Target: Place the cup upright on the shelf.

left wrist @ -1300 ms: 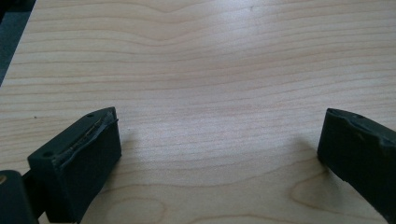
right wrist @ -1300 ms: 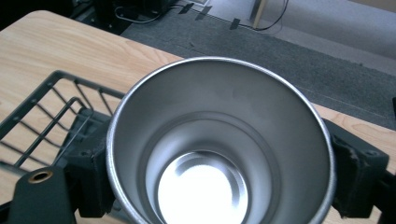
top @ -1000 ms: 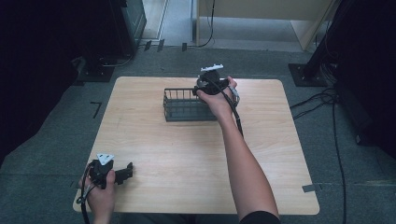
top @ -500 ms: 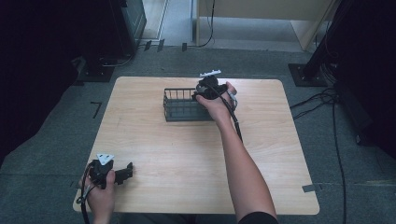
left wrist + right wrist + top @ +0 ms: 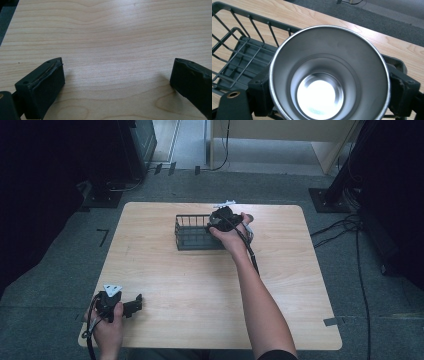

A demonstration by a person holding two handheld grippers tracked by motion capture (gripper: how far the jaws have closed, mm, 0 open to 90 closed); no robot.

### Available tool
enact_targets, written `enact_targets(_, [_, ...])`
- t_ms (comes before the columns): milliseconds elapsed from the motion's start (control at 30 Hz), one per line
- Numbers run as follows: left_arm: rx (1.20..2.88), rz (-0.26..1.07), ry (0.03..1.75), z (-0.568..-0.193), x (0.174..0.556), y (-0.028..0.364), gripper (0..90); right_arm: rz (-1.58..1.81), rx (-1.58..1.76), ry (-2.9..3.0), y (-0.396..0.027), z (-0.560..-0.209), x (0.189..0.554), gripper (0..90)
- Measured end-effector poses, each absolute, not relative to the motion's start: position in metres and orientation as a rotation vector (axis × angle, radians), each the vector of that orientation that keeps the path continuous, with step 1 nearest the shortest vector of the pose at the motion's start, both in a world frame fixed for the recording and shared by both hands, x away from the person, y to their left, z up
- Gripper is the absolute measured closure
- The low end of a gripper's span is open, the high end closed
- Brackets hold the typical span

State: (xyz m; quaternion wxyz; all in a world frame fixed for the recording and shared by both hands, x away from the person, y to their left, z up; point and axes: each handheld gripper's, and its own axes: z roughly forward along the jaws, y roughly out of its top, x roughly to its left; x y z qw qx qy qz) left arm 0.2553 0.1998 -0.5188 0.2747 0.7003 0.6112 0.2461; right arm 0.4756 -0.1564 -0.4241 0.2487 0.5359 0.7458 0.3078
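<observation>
While left tongs (image 5: 117, 82) gape, right tongs (image 5: 329, 85) clamp steel cup (image 5: 329, 72) over rack (image 5: 242, 55).

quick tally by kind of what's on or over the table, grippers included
grippers: 2, the left gripper open over bare table, the right gripper shut on the cup
metal cup: 1
dark wire basket: 1
total: 4
</observation>
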Motion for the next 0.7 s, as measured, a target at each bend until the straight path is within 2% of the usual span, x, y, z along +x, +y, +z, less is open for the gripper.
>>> enact_targets(167, [1.883, 0.662, 1.643, -0.519, 0.255, 0.200, 0.0, 0.834, 1.473, 2.076, -0.156, -0.424, 0.475, 0.0])
enact_targets(700, [1.883, 0.662, 1.644, -0.519, 0.255, 0.200, 0.0, 0.909, 1.533, 2.036, -0.170, -0.410, 0.456, 0.0])
